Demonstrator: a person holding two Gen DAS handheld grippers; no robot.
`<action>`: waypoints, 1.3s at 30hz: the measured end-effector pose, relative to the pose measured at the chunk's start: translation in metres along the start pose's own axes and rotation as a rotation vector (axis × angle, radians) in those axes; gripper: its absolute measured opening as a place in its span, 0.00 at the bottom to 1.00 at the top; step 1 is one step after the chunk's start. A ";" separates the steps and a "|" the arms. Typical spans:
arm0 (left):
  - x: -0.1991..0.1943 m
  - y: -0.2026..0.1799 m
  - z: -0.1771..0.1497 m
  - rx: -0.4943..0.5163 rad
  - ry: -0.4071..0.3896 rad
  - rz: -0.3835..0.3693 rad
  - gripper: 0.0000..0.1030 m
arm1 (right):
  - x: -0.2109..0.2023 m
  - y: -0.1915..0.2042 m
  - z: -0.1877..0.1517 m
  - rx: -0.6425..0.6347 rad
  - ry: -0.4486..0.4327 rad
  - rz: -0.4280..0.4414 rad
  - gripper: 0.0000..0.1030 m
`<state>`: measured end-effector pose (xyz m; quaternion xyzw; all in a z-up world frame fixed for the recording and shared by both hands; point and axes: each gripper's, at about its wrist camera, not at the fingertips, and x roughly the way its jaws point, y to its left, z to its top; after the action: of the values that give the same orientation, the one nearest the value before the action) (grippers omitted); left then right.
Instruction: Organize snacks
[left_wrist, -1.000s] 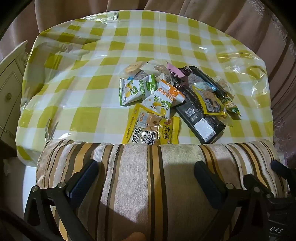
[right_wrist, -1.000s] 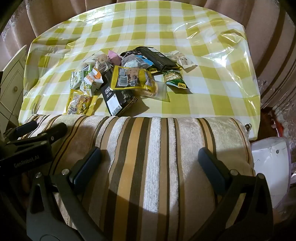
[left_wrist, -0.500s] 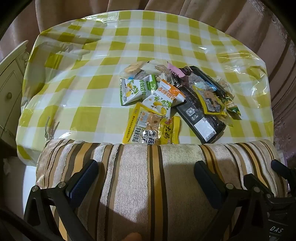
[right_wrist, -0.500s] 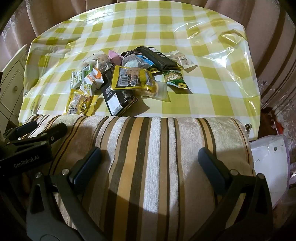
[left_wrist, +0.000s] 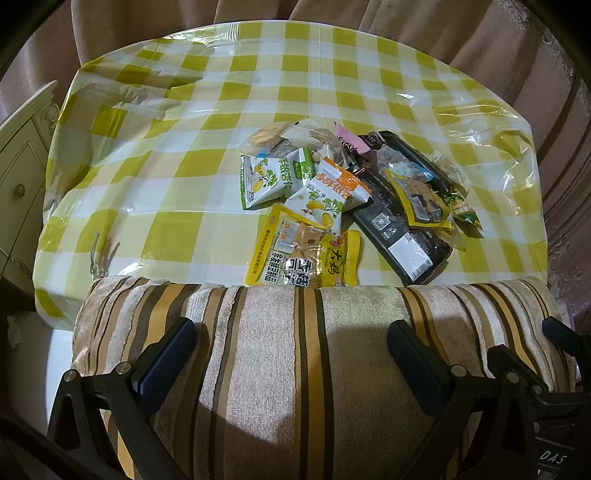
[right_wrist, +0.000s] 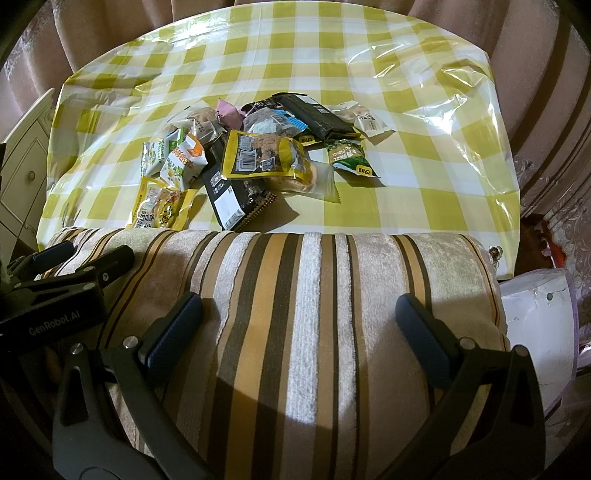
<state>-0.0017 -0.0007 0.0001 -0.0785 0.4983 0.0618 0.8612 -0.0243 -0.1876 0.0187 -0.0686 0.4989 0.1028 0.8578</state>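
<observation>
Yellow-checked tablecloth (left_wrist: 147, 155) ahead of both grippers, snack packets (left_wrist: 332, 192) heaped beyond fingertips, striped cushion (right_wrist: 314, 314) beneath, left gripper (left_wrist: 291, 350) and right gripper (right_wrist: 299, 325) spread wide, grasping nothing.

My two grippers hang side by side over a striped cushion (left_wrist: 295, 350), my left gripper (left_wrist: 291, 354) beside my right gripper (right_wrist: 299, 325). Beyond the cushion stands a table (left_wrist: 184, 122), with the snack packets (left_wrist: 332, 192) heaped near its middle. A cabinet (left_wrist: 18, 173) stands left of the table.
</observation>
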 end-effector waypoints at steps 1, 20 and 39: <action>0.000 0.000 0.000 -0.001 0.000 -0.001 1.00 | 0.000 0.000 0.000 0.000 -0.001 0.000 1.00; -0.001 0.000 0.000 0.000 -0.001 0.002 1.00 | -0.002 0.000 -0.001 -0.002 -0.011 -0.005 1.00; -0.001 0.000 -0.001 0.000 -0.003 0.001 1.00 | 0.000 0.000 -0.001 -0.003 -0.013 -0.007 1.00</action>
<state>-0.0029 -0.0005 0.0002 -0.0781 0.4970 0.0626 0.8619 -0.0250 -0.1876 0.0188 -0.0711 0.4928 0.1012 0.8613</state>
